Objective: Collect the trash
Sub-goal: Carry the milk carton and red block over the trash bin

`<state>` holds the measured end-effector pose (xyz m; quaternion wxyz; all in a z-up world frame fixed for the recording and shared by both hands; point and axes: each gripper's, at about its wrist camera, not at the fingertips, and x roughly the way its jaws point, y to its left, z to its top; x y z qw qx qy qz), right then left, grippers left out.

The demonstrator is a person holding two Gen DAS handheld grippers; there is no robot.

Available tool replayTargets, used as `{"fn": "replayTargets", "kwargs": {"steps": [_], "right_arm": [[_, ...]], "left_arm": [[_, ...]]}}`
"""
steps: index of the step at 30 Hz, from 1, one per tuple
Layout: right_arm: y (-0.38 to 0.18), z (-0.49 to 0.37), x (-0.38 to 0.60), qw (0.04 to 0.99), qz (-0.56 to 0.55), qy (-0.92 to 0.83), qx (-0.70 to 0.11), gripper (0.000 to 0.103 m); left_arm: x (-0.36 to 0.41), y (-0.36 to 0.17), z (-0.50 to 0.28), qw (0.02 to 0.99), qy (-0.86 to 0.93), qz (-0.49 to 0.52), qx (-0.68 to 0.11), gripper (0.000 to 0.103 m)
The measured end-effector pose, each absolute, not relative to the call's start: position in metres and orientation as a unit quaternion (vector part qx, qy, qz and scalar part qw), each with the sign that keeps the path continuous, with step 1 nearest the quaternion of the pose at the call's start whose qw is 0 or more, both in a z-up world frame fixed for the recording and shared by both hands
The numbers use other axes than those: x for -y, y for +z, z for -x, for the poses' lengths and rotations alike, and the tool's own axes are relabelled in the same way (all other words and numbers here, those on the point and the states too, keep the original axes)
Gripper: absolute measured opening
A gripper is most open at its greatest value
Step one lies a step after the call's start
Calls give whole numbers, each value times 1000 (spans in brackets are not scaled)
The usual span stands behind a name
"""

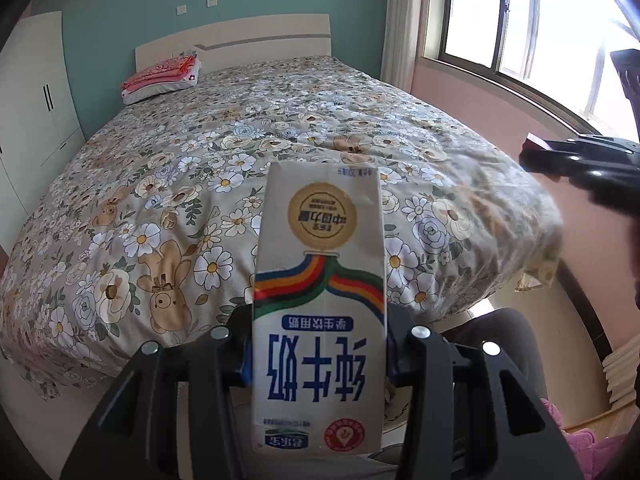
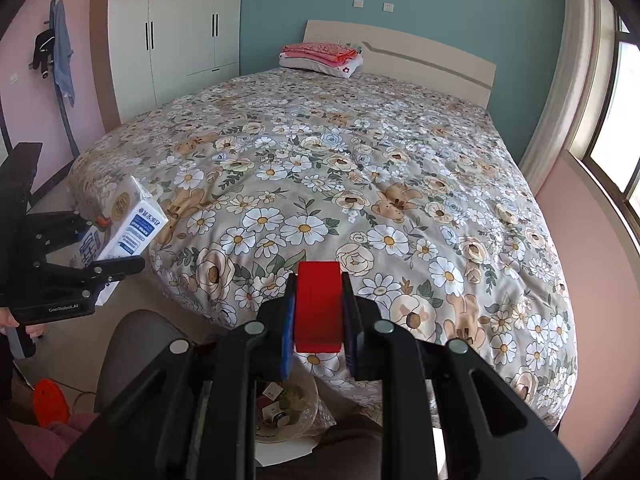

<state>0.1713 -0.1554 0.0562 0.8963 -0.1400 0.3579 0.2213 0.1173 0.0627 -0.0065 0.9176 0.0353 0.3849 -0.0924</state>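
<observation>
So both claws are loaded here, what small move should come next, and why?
Probably lower the right claw toward the bag-lined bin just below it and let go of the red block. The left claw also grips a milk carton, and the bedspread looks free of trash.

Floral-covered bed [image 2: 360,168] bears a pillow [image 2: 320,65] under folded pink cloths [image 2: 318,51].

A white cardboard milk carton [image 1: 319,308] bears blue lettering, rainbow stripes and a gold seal; the beige quilted bedspread [image 2: 360,184] shows white daisies and tan bears; the small block [image 2: 318,307] is red.
</observation>
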Motion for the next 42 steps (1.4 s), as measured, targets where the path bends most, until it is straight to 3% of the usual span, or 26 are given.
{"fn": "replayTargets", "kwargs": {"steps": [22, 42], "right_arm": [[-106, -180, 149, 814, 115, 243, -514, 21], [-214, -192, 140, 747, 92, 246, -610, 21]], "left_arm": [[-31, -133, -121, 845, -159, -34, -510, 48], [-19, -245, -150, 766, -178, 23, -617, 48]]}}
